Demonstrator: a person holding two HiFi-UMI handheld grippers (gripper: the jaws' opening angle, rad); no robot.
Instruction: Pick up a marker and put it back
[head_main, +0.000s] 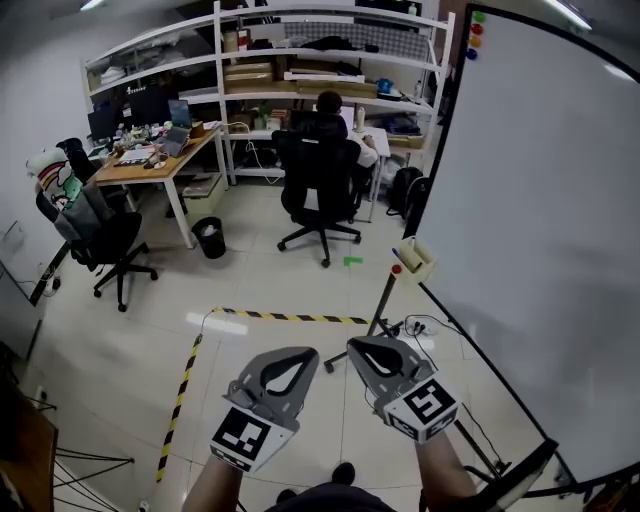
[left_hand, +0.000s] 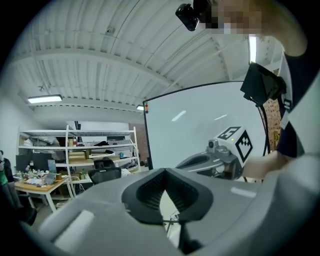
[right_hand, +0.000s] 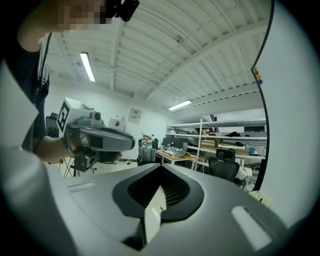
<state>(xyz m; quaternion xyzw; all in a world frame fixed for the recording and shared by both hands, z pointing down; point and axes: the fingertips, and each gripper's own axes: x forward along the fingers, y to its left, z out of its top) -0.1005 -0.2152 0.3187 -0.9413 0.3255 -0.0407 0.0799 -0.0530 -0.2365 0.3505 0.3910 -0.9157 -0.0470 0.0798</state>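
Empty-handed near the whiteboard (head_main: 540, 220)
Left gripper (head_main: 304, 354), right gripper (head_main: 356, 346): fingers pressed together; spread them before reaching the tray (head_main: 416, 258) at one o'clock.

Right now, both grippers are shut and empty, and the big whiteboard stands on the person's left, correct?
No: the whiteboard stands on the person's right, as the head view shows. The left gripper and right gripper are indeed shut and empty.
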